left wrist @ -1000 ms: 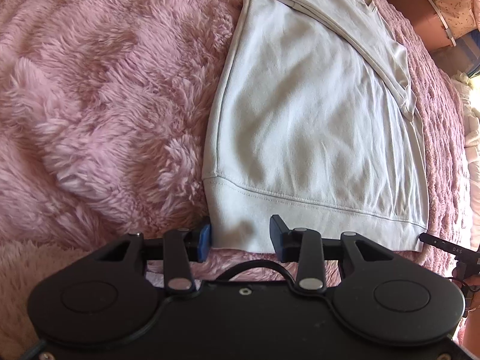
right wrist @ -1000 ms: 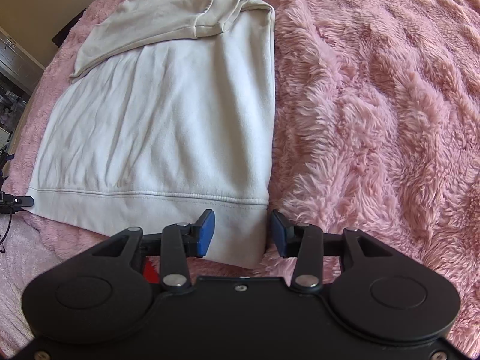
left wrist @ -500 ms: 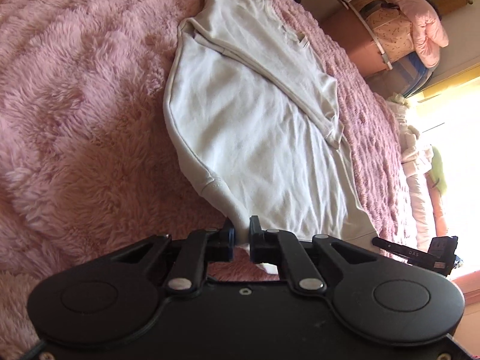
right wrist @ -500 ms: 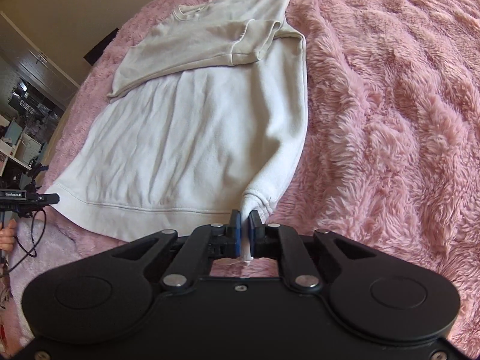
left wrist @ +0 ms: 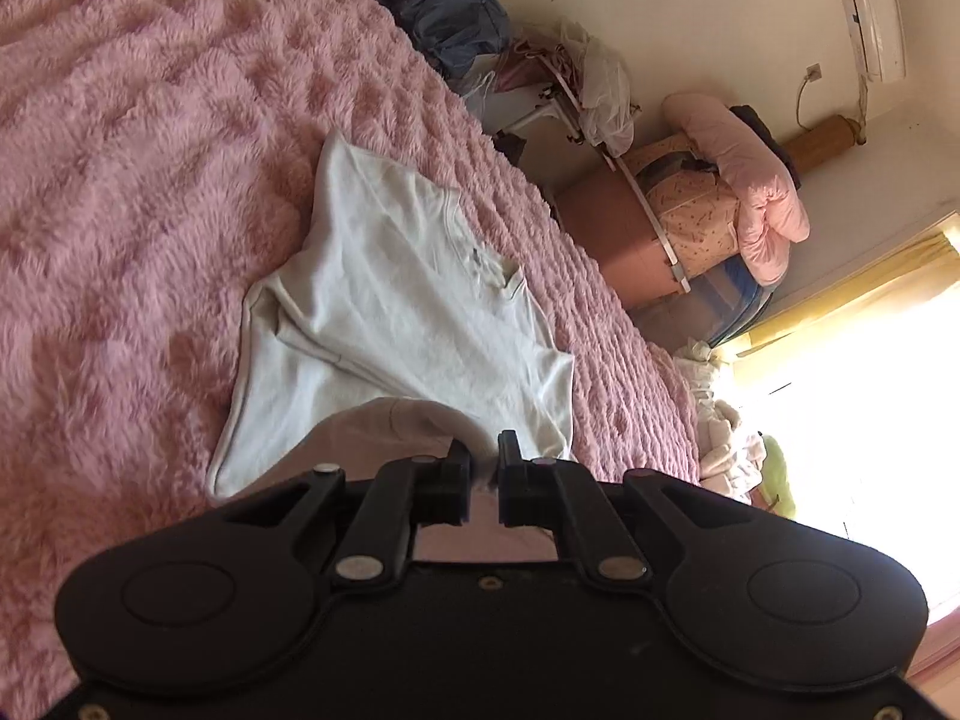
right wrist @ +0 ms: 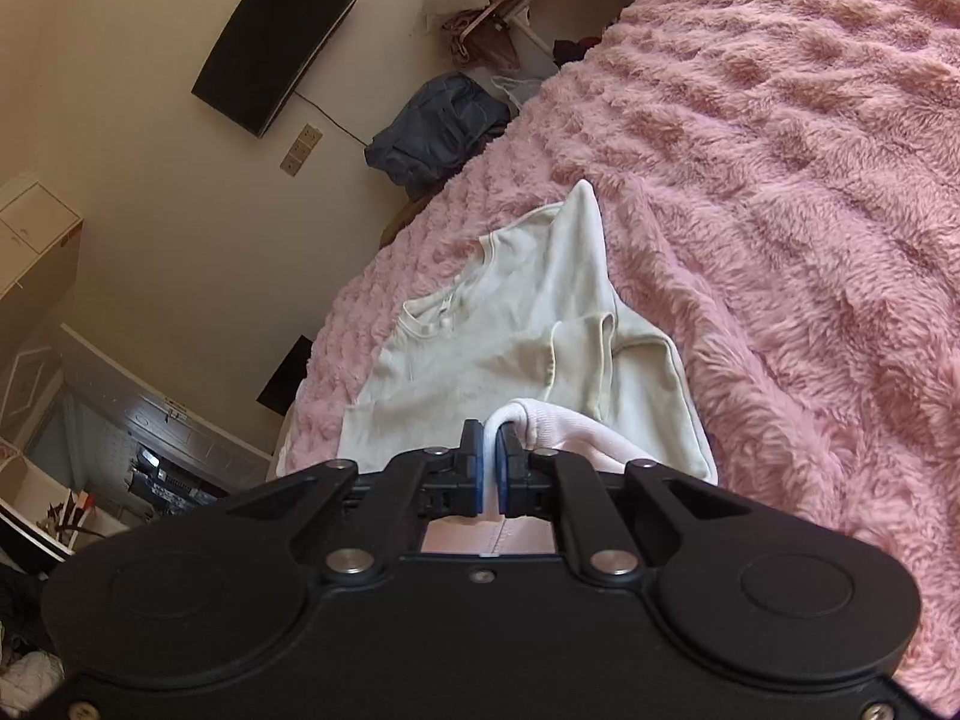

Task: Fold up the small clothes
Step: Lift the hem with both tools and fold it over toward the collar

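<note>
A white long-sleeved sweatshirt (left wrist: 390, 306) lies on a fluffy pink blanket (left wrist: 120, 180), sleeves folded across its chest. My left gripper (left wrist: 483, 462) is shut on one corner of the sweatshirt's bottom hem, lifted off the bed so the hem curls up toward the camera. In the right wrist view the same sweatshirt (right wrist: 540, 324) stretches away toward its collar. There my right gripper (right wrist: 491, 450) is shut on the other hem corner, a white ribbed fold bulging between its blue pads. The lower body of the garment is hidden beneath both grippers.
The pink blanket (right wrist: 810, 210) spreads wide on the outer side of each gripper. Beyond the bed's far edge stand a dark bag (left wrist: 444, 6), a clothes rack (left wrist: 576, 84), piled bedding (left wrist: 732, 192) and a wall-mounted screen (right wrist: 270, 42). A bright window (left wrist: 870, 390) glares on the right.
Both grippers went from open around the hem corners to shut on them. They then rose and tipped up, lifting the hem off the blanket, so the room beyond the bed came into view.
</note>
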Demonstrator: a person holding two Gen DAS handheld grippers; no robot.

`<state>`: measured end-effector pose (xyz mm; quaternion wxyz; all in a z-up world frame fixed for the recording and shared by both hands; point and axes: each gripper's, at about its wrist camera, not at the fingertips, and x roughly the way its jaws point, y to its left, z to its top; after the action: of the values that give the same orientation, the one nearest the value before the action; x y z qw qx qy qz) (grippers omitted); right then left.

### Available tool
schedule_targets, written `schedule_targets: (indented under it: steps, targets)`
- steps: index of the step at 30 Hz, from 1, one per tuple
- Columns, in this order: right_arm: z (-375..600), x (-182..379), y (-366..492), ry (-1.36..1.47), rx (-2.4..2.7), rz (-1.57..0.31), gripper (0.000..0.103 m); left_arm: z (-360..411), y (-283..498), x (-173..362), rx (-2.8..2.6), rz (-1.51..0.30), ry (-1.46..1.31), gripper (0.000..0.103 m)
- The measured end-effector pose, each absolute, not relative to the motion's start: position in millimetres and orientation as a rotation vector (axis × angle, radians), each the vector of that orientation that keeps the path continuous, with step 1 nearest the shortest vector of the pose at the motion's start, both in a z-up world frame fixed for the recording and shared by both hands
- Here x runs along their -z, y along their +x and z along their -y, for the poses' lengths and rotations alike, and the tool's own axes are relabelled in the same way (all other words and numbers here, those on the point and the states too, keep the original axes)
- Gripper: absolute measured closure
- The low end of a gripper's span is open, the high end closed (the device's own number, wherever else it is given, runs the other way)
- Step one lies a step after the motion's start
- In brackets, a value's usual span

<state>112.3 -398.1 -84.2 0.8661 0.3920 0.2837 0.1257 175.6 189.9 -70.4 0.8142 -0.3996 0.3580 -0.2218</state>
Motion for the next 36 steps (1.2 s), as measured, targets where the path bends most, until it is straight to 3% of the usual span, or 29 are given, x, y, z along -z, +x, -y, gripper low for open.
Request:
schedule_targets:
  steps: [14, 28, 36]
  targets:
    - [389, 75, 297, 0.921, -0.232, -0.434, 0.098, -193, 399, 61, 0.399, -0.636, -0.786, 0.099]
    - [380, 134, 445, 0.879, -0.084, -0.543, 0.098, -180, 534, 149, 0.273, -0.784, -0.697, 0.099]
    - [384, 166, 458, 0.924, -0.039, -0.584, 0.092, -212, 524, 150, 0.28, -0.724, -0.772, 0.077]
